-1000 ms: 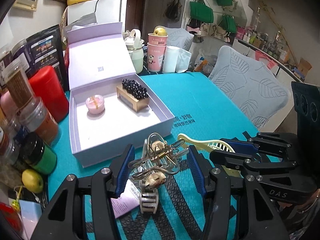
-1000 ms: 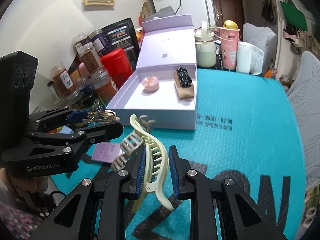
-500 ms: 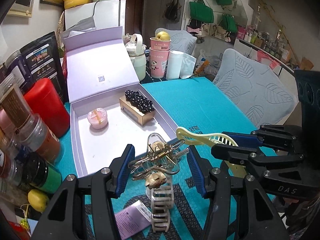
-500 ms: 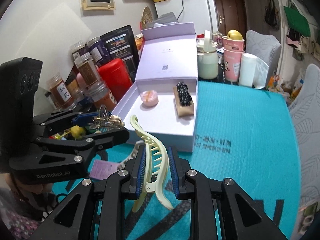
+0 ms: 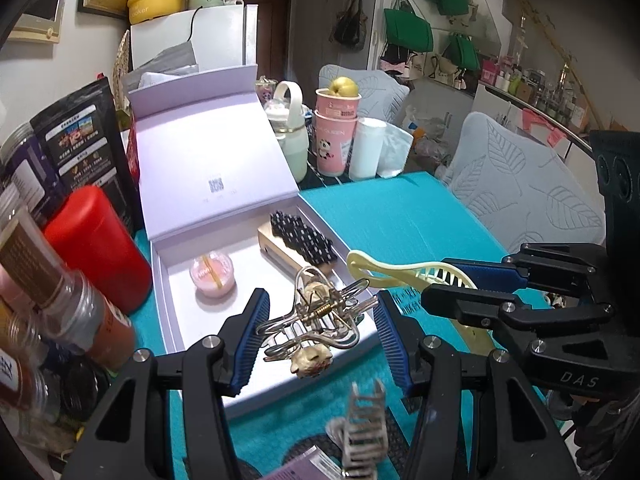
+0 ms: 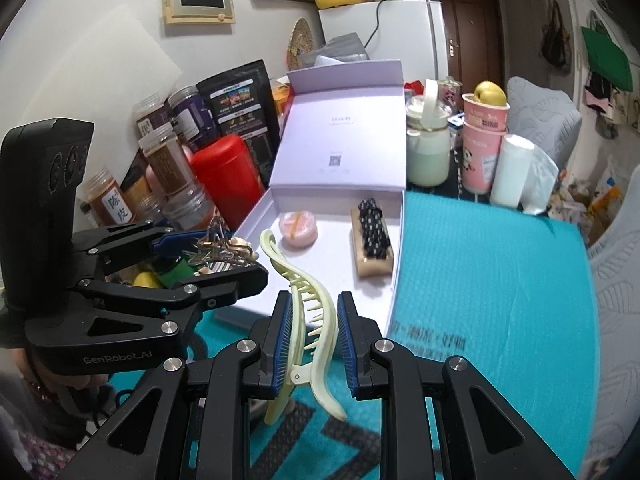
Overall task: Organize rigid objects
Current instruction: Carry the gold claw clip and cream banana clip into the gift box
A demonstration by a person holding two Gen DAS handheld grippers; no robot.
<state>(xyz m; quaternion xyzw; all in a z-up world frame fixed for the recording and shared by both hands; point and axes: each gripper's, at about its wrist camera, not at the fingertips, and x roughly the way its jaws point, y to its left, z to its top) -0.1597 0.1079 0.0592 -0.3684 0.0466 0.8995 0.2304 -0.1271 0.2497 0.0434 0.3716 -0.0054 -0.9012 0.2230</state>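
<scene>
My left gripper is shut on a gold wire hair clip with pale beads and holds it over the near end of the open lilac box. My right gripper is shut on a pale yellow claw hair clip, held above the box's near right corner; it also shows in the left wrist view. In the box lie a small pink round tin and a tan block topped with black beads. A beige claw clip lies on the teal mat below my left gripper.
Spice jars, a red canister and dark pouches crowd the left side of the box. Pink cups, a pale green jug and a white roll stand behind it. A grey chair is at the right.
Both grippers have lifted and moved forward toward the lilac box with their clips. The beige claw clip stays on the mat, now lower in the left wrist view.
</scene>
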